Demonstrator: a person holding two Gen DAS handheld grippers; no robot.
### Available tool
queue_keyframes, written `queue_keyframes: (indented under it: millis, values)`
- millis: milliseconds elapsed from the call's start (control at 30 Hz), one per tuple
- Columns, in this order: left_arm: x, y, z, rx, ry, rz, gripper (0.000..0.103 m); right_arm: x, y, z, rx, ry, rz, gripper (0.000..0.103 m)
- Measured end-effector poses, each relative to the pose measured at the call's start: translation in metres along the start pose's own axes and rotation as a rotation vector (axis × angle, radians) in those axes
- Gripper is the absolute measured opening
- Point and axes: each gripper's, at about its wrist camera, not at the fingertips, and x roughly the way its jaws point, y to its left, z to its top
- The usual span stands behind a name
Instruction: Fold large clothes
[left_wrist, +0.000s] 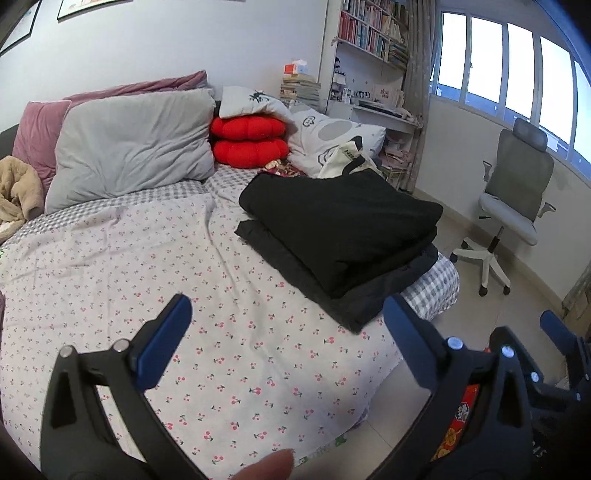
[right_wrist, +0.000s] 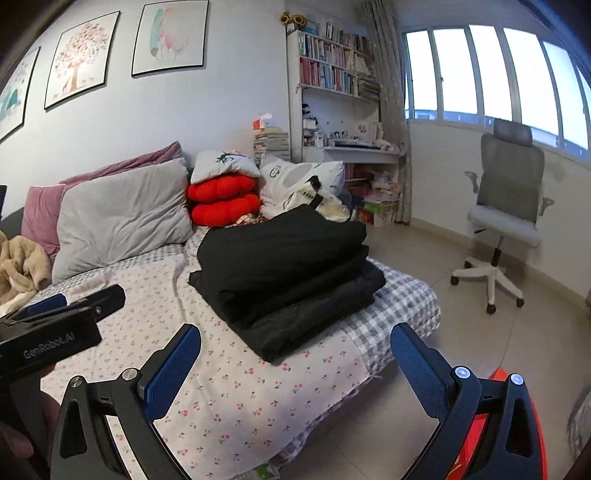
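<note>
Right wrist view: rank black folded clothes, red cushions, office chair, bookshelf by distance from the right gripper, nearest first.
1. Black folded clothes, straight ahead on the bed, beyond the right gripper.
2. Red cushions, behind the stack, at the head of the bed.
3. Office chair, on the floor to the right; too close to call against the cushions.
4. Bookshelf, far wall.

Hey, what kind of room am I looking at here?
A home bedroom, most likely: a bed with a cherry-print sheet and a grey pillow, a packed bookshelf above a small desk, and folded black clothes stacked on the bed.

beige blanket (left_wrist: 18, 195) cut off at left edge, book spines (right_wrist: 328, 70) unreadable
</note>
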Motion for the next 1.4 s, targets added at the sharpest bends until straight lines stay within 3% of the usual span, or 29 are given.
queue_keyframes:
  millis: [1400]
  values:
    - [0.016,0.003,-0.008,-0.005,0.055,-0.042,0.103,0.012,0.015,-0.007,-0.069,0.001,-0.085,0.103]
